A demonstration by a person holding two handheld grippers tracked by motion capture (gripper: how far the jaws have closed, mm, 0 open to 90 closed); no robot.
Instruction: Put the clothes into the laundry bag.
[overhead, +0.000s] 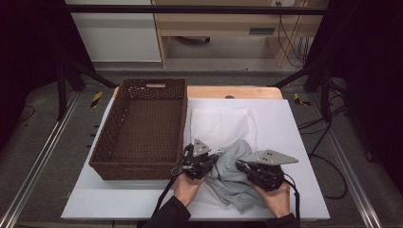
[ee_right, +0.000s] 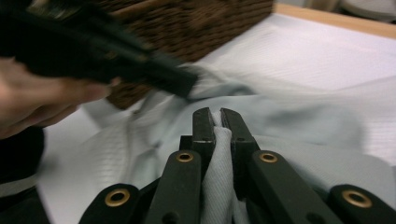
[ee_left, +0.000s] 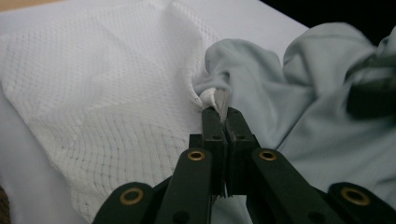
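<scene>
A crumpled pale grey cloth (overhead: 233, 173) lies at the front of the table, partly over a white mesh cloth (overhead: 219, 124). My left gripper (overhead: 216, 156) is shut on an edge of the grey cloth (ee_left: 261, 88), pinching a bit of the white mesh (ee_left: 208, 97) with it. My right gripper (overhead: 240, 165) is shut on a fold of the grey cloth (ee_right: 218, 154), which bulges between its jaws. In the right gripper view the left gripper (ee_right: 187, 86) shows blurred, close ahead. A hand holds each gripper from the near edge.
A brown wicker basket (overhead: 107, 147) with nothing in it stands left of the cloths, its wall close to my left gripper. A white mat (overhead: 294, 142) covers the table, with bare room on the right and front left.
</scene>
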